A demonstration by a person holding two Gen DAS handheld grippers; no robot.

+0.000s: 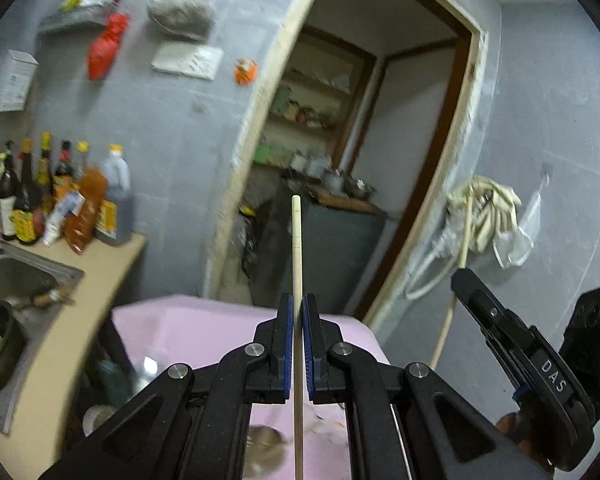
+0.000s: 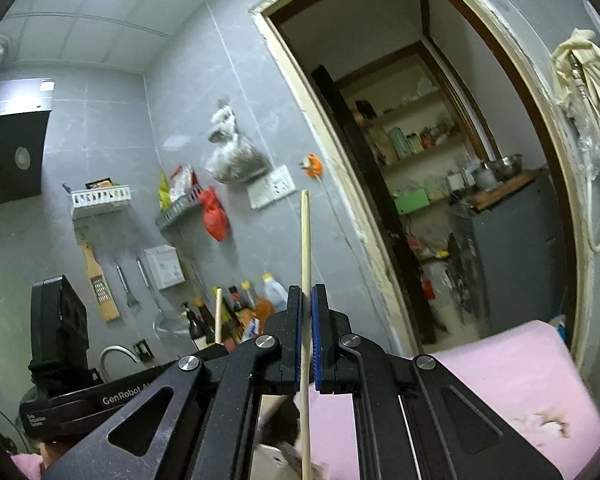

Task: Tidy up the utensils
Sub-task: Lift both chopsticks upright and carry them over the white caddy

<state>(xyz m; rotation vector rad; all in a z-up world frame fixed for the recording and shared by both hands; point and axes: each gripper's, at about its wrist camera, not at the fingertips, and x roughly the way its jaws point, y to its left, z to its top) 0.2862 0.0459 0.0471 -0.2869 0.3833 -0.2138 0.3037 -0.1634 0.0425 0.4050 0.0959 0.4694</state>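
My left gripper (image 1: 297,304) is shut on a pale wooden chopstick (image 1: 296,248) that stands upright between the blue pads and points up past the fingertips. My right gripper (image 2: 307,294) is shut on a second wooden chopstick (image 2: 305,240), also upright. Both grippers are raised above a table covered in pink cloth (image 1: 196,328). The right gripper's body shows at the right of the left wrist view (image 1: 540,364). The left gripper's body (image 2: 60,320) and its chopstick tip (image 2: 218,312) show at the left of the right wrist view.
A counter with a steel sink (image 1: 16,276) and several sauce bottles (image 1: 60,192) stands on the left. Wall racks, a grater and hanging utensils (image 2: 100,280) line the grey wall. An open doorway (image 1: 360,140) leads to a storeroom. A mop (image 1: 484,208) hangs at right.
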